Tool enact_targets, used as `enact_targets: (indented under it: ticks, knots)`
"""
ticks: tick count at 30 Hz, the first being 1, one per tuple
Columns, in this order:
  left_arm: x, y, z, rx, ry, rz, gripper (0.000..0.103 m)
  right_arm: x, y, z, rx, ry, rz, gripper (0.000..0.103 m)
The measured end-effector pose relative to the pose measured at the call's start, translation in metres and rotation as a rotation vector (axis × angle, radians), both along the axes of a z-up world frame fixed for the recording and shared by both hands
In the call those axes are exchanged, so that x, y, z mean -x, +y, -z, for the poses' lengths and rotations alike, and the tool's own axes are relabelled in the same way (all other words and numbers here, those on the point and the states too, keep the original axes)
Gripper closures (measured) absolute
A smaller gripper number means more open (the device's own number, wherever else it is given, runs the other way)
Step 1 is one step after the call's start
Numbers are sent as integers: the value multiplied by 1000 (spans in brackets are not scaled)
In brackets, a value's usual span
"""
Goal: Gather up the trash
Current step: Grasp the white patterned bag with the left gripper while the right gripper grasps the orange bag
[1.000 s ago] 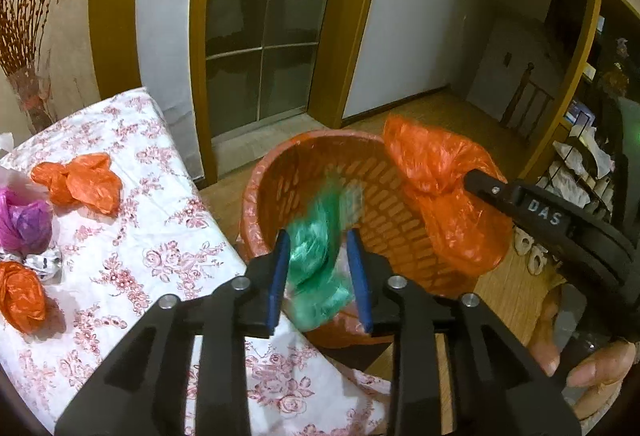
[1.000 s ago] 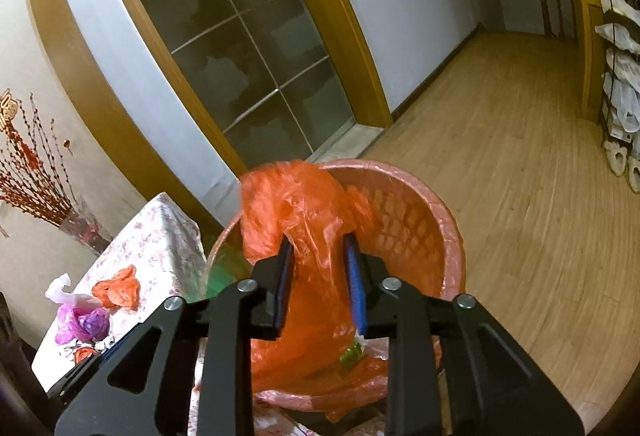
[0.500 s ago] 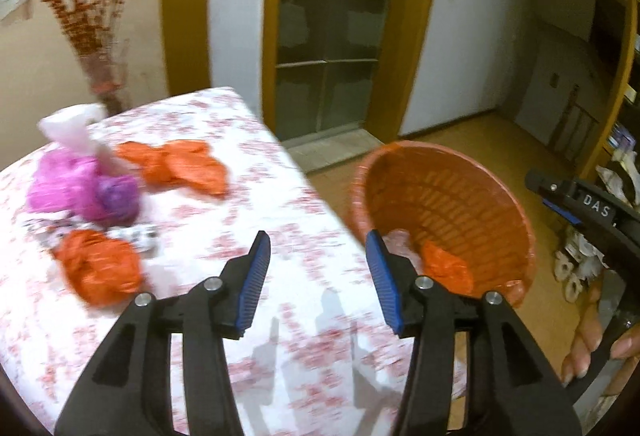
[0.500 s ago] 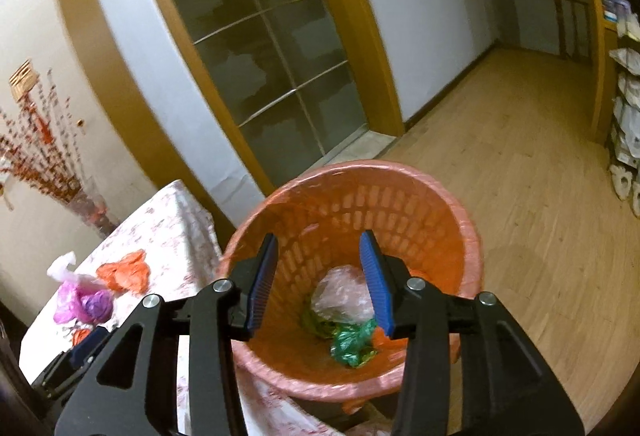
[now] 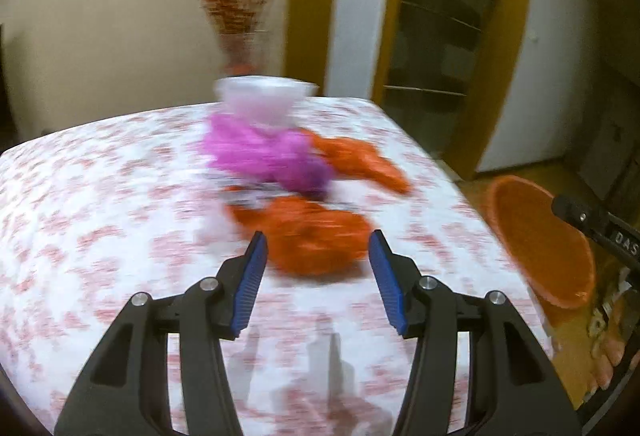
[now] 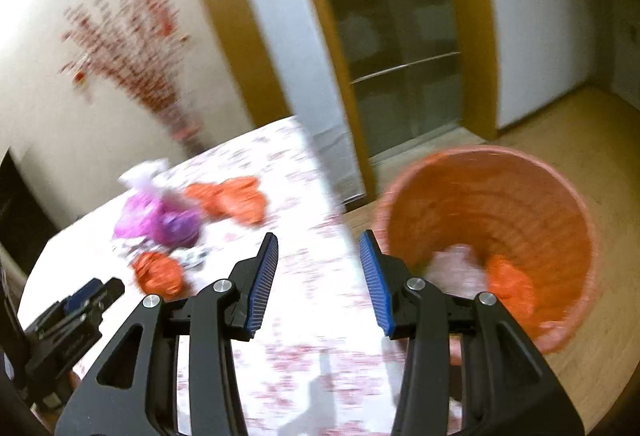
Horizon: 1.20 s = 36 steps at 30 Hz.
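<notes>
Change since a second earlier: swung both hand-held grippers away from the orange plastic lattice basket (image 6: 492, 232) and back toward the floral-cloth tabletop (image 5: 120, 236); green and orange bags no longer clamped, now let go into the basket.
Left hand-held gripper (image 5: 316, 278): fingers spread wide apart, empty, aimed at the nearest crumpled orange plastic bag (image 5: 312, 236), close in front of the tips but not touching.
Right hand-held gripper (image 6: 318, 276): fingers likewise apart, empty, hung over the tabletop edge between the trash pile and the basket.
Remaining trash: bunched magenta plastic bag (image 5: 268, 155) with a pale white wad (image 5: 264, 99) behind it, a flattened orange bag (image 5: 356, 159) to its right, something silvery beneath, too blurred to name.
Basket contents: an orange bag (image 6: 512, 288) and a pale translucent wad (image 6: 456, 260) at the bottom; green bag not made out through blur.
Basket place: on the wooden floor, just beside the tabletop corner.
Risk, thin film: likely to pinch only a fold, so bag could slip free mid-carry.
Risk, cloth: low closing could snag the tablecloth along with the bag.
Risk, speed: heavy motion blur suggested fast swinging; could overshoot and knock the neighbouring bags.
Risk, drop: light bags could drift and miss the rim.
</notes>
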<state>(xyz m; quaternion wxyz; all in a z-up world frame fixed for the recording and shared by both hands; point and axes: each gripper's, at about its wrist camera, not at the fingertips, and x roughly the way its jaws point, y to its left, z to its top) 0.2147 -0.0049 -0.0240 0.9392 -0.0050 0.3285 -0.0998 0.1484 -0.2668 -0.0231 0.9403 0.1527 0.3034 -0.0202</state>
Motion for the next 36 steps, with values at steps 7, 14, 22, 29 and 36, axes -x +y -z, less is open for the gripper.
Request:
enact_targets:
  ticks: [7,14,22,29,36]
  knots:
    - [-7,71,3,14,7,-154,50,-33,78,12,32,48,-222,59]
    - [-6,105,7,26,12,-214,50,-64,129,30,84,94,-303,59]
    - [-12,122,15,52,32,-228,50,-84,143,51,55,177,-347,62]
    - [-13,119,16,62,38,-221,50,-71,148,49,44,151,-397,96]
    - [-15,105,14,70,42,-194,50,-34,123,29,85,82,-371,97]
